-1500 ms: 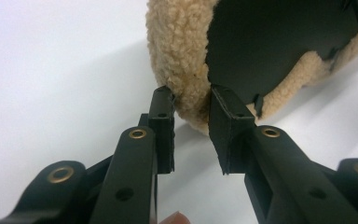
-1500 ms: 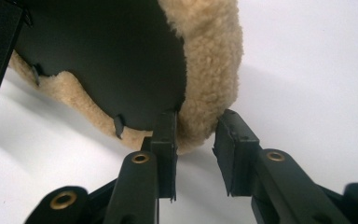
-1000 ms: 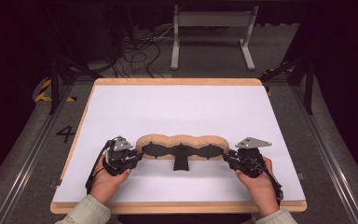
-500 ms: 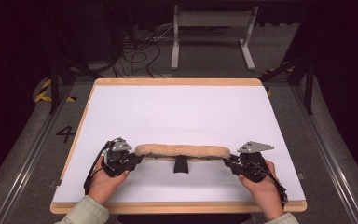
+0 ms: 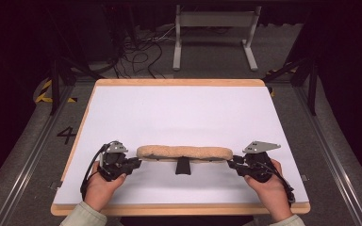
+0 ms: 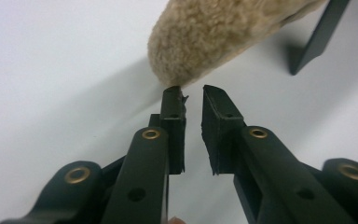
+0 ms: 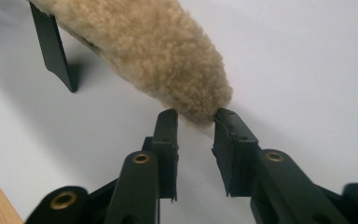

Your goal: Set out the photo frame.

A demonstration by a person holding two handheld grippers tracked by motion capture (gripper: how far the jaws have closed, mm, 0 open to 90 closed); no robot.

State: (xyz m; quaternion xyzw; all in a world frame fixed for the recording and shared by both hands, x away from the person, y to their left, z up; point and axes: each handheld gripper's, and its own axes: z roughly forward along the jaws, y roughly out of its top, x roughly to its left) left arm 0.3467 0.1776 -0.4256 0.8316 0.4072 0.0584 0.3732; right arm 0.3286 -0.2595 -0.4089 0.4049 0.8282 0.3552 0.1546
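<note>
A long tan fleece pad (image 5: 184,152) is held on edge just above the white board (image 5: 179,108), and a black tab (image 5: 183,165) hangs from its middle. My left gripper (image 5: 138,162) grips the pad's left end. In the left gripper view the jaws (image 6: 193,91) have just been closing; they stand narrow, with the fleece tip (image 6: 200,42) at their ends. My right gripper (image 5: 231,162) grips the right end. In the right gripper view the fleece (image 7: 168,60) sits pinched between the jaw tips (image 7: 196,116). A hand holds each gripper.
The board has a wooden rim (image 5: 179,208) close to the hands. Behind the table stand a grey metal frame (image 5: 214,33) and loose cables (image 5: 141,56) on the floor. A "4" mark (image 5: 66,135) is on the floor at left.
The pad has rolled from lying flat, with its wavy outline showing, to standing on edge as a narrow strip. Both hands stayed about where they were.
</note>
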